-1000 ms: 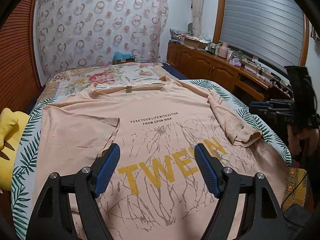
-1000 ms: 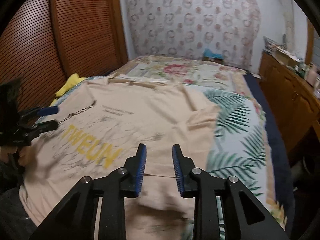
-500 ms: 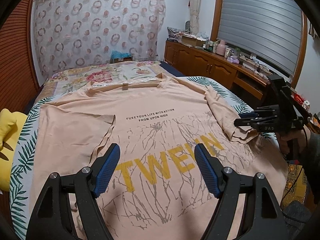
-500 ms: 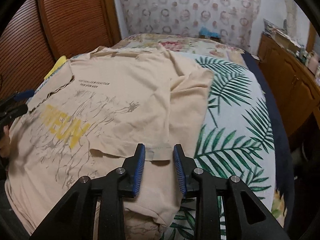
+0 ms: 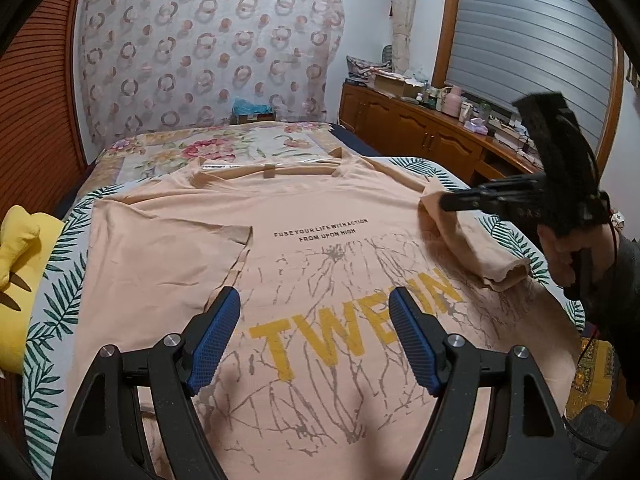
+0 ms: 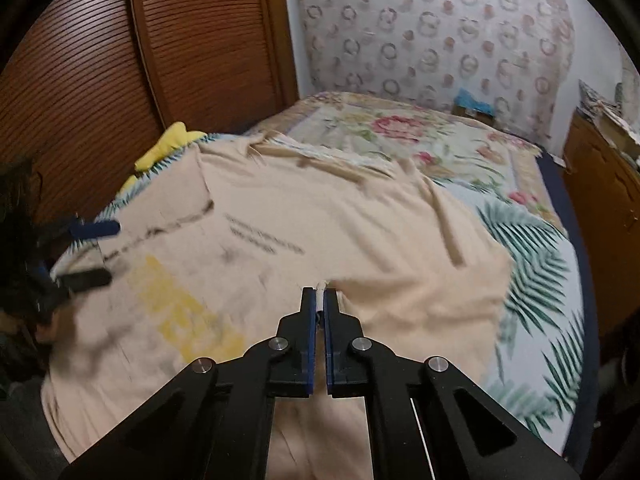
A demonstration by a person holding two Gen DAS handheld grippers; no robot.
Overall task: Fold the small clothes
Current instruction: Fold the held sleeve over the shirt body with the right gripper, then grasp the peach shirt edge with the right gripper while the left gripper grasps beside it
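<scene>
A peach T-shirt [image 5: 320, 248] with yellow letters lies face up on the bed; it also shows in the right wrist view [image 6: 320, 232]. Its left sleeve [image 5: 168, 264] is folded inward onto the body. My left gripper [image 5: 314, 320] is open and empty, hovering above the shirt's chest print. My right gripper [image 6: 319, 300] is shut on the edge of the right sleeve [image 6: 420, 280] and holds it up. In the left wrist view the right gripper [image 5: 448, 202] pinches that sleeve [image 5: 472, 248] at the shirt's right shoulder.
The bed has a palm-leaf sheet [image 5: 52, 280] and a floral cover [image 5: 208, 152] farther back. A yellow cloth [image 5: 16, 240] lies at the bed's left edge. A wooden cabinet with clutter [image 5: 432, 128] stands on the right, and slatted wooden doors [image 6: 100, 80] on the left.
My right gripper has closed on the right sleeve's edge and lifted it toward the shirt's shoulder. The left gripper has stayed open over the print.
</scene>
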